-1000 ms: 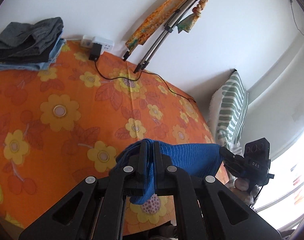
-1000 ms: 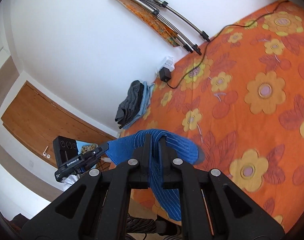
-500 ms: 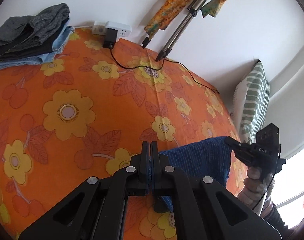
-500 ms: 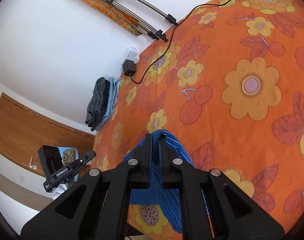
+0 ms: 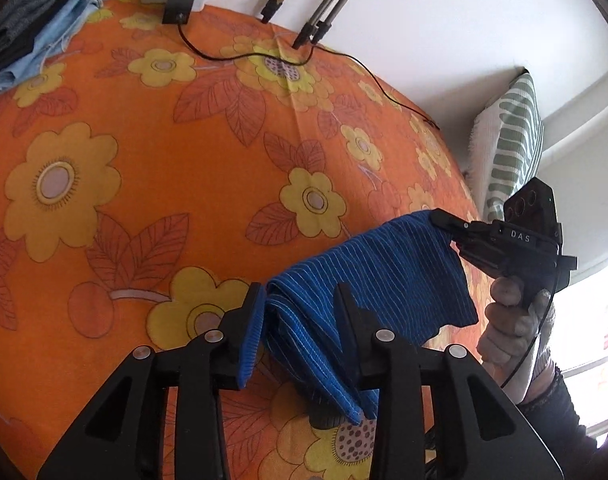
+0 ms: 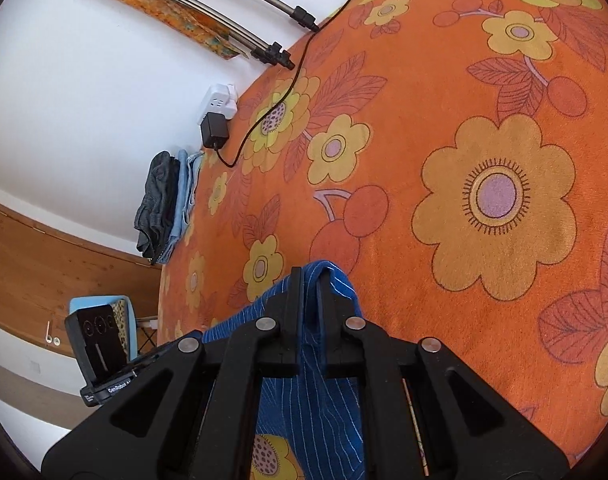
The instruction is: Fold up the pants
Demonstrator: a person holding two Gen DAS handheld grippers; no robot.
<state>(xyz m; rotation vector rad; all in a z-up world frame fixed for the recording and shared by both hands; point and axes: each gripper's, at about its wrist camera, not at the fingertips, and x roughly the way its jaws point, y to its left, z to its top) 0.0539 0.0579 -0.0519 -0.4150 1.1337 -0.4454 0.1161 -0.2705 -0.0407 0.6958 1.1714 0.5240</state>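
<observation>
Blue pinstriped pants (image 5: pixel 388 280) lie bunched on the orange flowered bedspread (image 5: pixel 152 160) near its front edge. My left gripper (image 5: pixel 298 298) is open, its jaws spread on either side of a fold of the cloth. My right gripper (image 6: pixel 311 276) is shut on the pants' (image 6: pixel 316 408) edge, low over the bedspread (image 6: pixel 484 120). It also shows in the left wrist view (image 5: pixel 448 220), pinching the far corner of the pants. The left gripper's body shows in the right wrist view (image 6: pixel 104 360).
A stack of folded grey and light-blue clothes (image 5: pixel 28 36) sits at the back left by the wall. A power strip with a black charger (image 5: pixel 180 0) and cable lies beside it. Tripod legs (image 5: pixel 328 12) lean on the wall. A striped pillow (image 5: pixel 508 140) stands at right.
Both grippers have lowered the pants toward the bedspread and moved forward. My left gripper has opened and let go of the cloth. The right stays shut on it.
</observation>
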